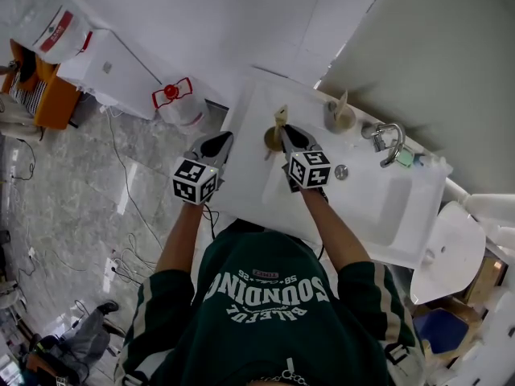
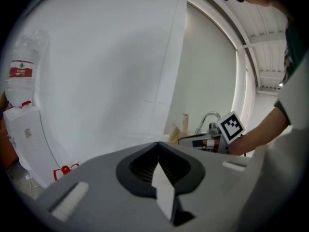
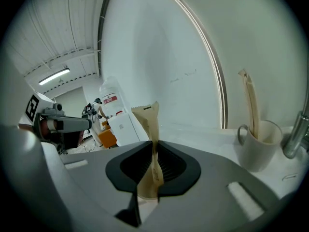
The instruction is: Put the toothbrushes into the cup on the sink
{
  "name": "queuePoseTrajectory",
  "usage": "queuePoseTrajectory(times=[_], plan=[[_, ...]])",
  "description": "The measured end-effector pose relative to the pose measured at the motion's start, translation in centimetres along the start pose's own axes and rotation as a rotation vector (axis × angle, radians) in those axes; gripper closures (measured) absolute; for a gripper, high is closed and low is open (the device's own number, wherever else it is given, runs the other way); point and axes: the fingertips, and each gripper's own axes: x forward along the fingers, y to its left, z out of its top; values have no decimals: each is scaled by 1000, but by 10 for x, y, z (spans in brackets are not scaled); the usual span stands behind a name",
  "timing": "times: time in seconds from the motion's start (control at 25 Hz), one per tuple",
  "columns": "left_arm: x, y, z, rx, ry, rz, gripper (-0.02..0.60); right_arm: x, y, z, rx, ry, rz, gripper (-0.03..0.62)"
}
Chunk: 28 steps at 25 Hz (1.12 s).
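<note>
My right gripper hovers over the left part of the white sink, shut on a toothbrush in a tan paper wrapper that sticks up between the jaws. To its right, a white cup stands on the sink's back ledge with one wrapped toothbrush inside. My left gripper hangs past the sink's left edge, jaws shut, with nothing seen between them.
A chrome faucet stands right of the cup, with the drain below it. A water bottle with a red handle sits on the floor left of the sink. A white wall runs behind.
</note>
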Motion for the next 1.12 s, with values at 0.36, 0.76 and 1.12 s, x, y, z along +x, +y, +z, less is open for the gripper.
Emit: queuePoseTrajectory(times=[0.36,0.76,1.12], plan=[[-1,-27,9,24,-20,-17,532,-19,3,1,-2,30,18,542],[13,-73,25,57,-37,-73,531,-78,-12,33,-29,-92,-31,544],[61,-157,37,97,-41,-195,532,-169,-62,54,-44,-182,-132,592]])
